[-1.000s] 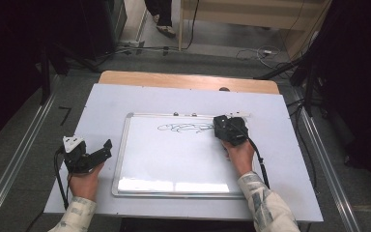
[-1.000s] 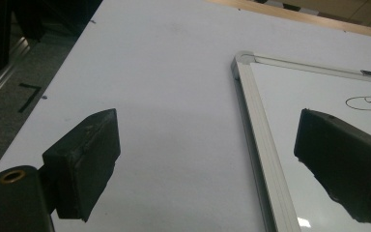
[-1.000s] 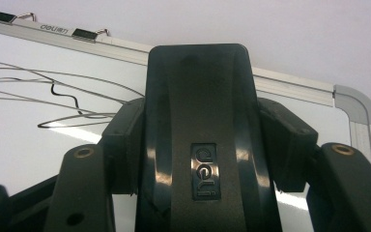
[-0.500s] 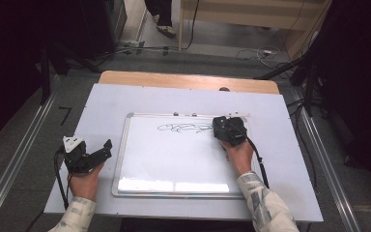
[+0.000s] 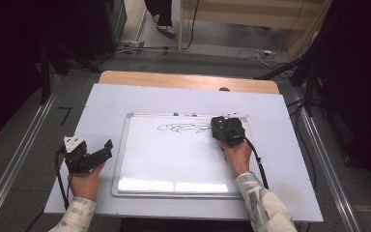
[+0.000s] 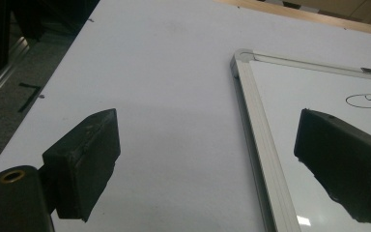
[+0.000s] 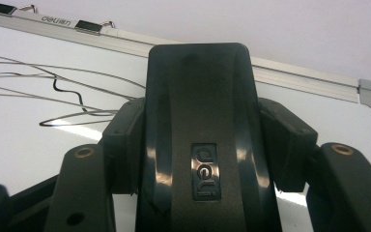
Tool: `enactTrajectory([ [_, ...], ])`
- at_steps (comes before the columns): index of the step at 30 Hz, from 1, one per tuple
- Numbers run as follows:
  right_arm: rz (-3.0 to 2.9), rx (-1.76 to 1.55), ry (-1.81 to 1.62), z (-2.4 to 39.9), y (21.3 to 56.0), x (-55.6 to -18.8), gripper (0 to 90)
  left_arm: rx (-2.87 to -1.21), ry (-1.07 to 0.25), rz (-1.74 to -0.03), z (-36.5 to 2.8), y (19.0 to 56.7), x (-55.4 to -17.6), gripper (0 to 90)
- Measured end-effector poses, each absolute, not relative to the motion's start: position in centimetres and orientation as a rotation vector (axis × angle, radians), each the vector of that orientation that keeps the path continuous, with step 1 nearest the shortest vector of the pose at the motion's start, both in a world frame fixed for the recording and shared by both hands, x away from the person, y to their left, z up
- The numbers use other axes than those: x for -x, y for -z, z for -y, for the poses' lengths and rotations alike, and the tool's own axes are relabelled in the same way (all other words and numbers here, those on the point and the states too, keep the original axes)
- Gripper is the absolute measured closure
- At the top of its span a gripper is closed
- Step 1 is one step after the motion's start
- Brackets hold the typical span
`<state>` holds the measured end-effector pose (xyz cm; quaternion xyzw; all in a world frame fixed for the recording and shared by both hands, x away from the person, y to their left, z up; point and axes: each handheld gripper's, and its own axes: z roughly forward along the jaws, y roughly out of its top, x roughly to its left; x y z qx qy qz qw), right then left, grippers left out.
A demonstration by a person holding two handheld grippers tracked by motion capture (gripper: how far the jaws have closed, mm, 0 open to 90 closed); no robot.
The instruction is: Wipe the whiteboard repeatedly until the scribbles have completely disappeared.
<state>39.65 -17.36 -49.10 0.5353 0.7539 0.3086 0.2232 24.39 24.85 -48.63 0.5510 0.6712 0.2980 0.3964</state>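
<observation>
One eraser (image 7: 198, 140) sits clamped in my right gripper (image 5: 228, 129) on the whiteboard (image 5: 174, 164); the scribble (image 5: 183, 128) lies just to its left (left gripper (image 5: 89, 155) gapes, well apart).

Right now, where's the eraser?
The black eraser is clamped in the right gripper, resting on the whiteboard near its top right corner, just right of the scribble.

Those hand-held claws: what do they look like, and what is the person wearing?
Both are black. The left claw carries a pale grey three-cornered plate on top and has blocky black pads; the right claw trails a black cable down the forearm. The sleeves are pale and patterned.
</observation>
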Motion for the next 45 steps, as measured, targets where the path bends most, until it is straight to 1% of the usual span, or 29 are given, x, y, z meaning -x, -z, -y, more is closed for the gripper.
enactTrajectory([
  [22,-2.118,-1.443,-0.873,15.0,49.2,-39.6,39.1,-1.394,-0.741,-1.703,-24.8,48.7,-24.5,9.6],
  [45,-2.166,-1.378,-0.905,13.7,49.3,-40.1,39.2,-1.395,-0.742,-1.706,-24.9,48.7,-24.5,9.7],
])
